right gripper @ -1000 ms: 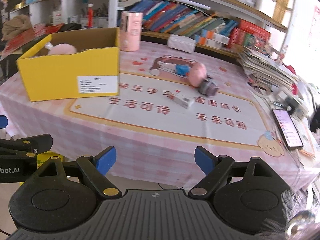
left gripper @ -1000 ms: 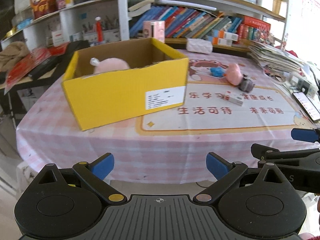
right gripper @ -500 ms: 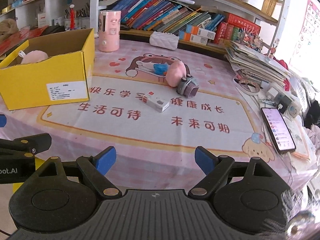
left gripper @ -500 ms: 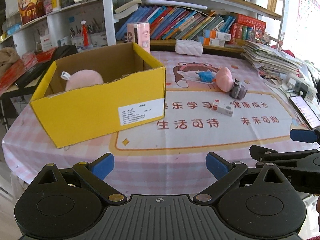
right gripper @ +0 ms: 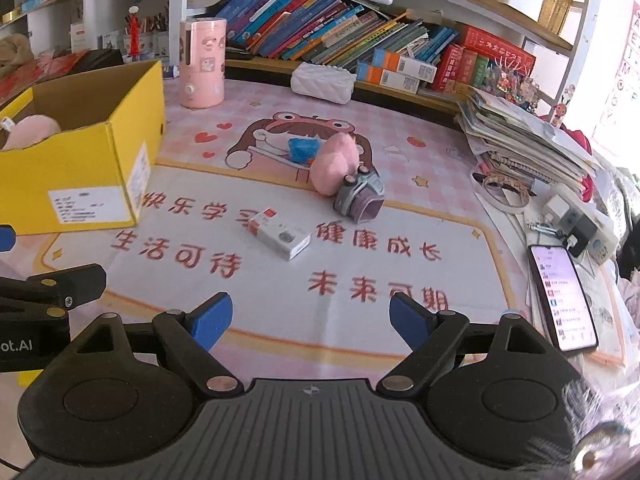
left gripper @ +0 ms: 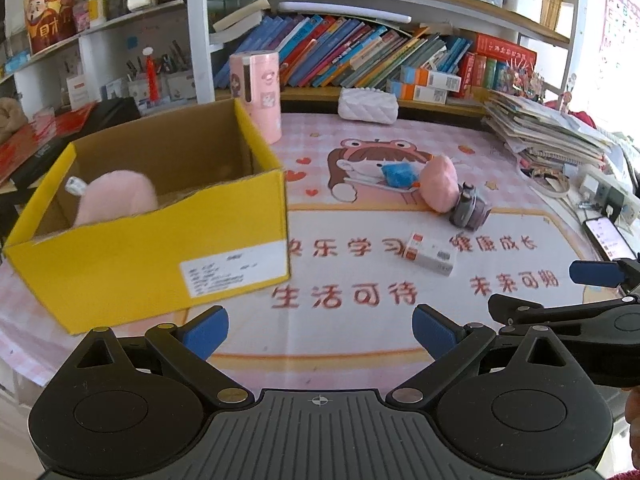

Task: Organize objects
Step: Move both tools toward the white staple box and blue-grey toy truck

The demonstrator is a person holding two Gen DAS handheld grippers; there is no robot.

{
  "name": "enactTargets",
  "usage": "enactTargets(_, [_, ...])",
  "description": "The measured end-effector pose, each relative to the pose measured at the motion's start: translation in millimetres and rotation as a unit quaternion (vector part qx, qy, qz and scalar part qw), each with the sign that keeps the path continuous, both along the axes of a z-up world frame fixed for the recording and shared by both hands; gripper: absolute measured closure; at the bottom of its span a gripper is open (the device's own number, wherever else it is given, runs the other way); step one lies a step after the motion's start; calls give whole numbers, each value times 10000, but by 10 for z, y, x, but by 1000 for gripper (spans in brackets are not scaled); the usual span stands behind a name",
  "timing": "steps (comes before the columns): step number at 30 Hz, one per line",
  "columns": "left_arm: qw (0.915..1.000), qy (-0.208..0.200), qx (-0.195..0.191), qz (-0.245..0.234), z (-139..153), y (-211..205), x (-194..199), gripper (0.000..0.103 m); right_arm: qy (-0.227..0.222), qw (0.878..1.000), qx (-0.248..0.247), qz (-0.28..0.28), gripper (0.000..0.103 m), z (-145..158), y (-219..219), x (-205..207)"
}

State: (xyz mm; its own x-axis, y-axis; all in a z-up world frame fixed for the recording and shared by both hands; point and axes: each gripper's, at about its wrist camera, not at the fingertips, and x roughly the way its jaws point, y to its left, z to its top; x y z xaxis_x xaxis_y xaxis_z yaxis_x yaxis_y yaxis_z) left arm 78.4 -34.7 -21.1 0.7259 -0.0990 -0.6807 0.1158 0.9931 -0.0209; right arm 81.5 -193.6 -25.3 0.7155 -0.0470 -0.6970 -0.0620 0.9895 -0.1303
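Note:
A yellow cardboard box [left gripper: 160, 248] [right gripper: 80, 184] stands open on the left of the table with a pink plush [left gripper: 116, 196] inside. On the mat lie a white carton [left gripper: 430, 256] [right gripper: 280, 234], a pink plush [left gripper: 440, 182] [right gripper: 334, 164], a blue toy [left gripper: 396, 174] [right gripper: 302, 148] and a grey toy camera [left gripper: 470, 210] [right gripper: 360, 196]. My left gripper [left gripper: 320, 332] is open and empty over the mat's near edge. My right gripper [right gripper: 310, 320] is open and empty, short of the carton.
A pink canister [left gripper: 256, 92] [right gripper: 202, 64] and a white quilted pouch [left gripper: 368, 106] [right gripper: 322, 82] stand at the back. Stacked papers [right gripper: 520, 136], a charger [right gripper: 580, 224] and a phone [right gripper: 560, 296] lie at the right. Bookshelves [right gripper: 340, 36] line the back wall.
Both grippers have moved forward over the table toward the mat; the box and the loose objects look nearer. Both stay open and empty.

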Motion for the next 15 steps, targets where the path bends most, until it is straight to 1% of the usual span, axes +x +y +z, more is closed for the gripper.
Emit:
enactTargets(7, [10000, -91, -1, -17, 5, -245, 251, 3, -46, 10000, 42, 35, 19, 8, -247, 298])
enactTargets(9, [9999, -113, 2, -8, 9, -307, 314, 3, -67, 9999, 74, 42, 20, 14, -328, 382])
enactTargets(15, [9999, -130, 58, 72, 9, -475, 472, 3, -155, 9996, 229, 101, 21, 37, -531, 614])
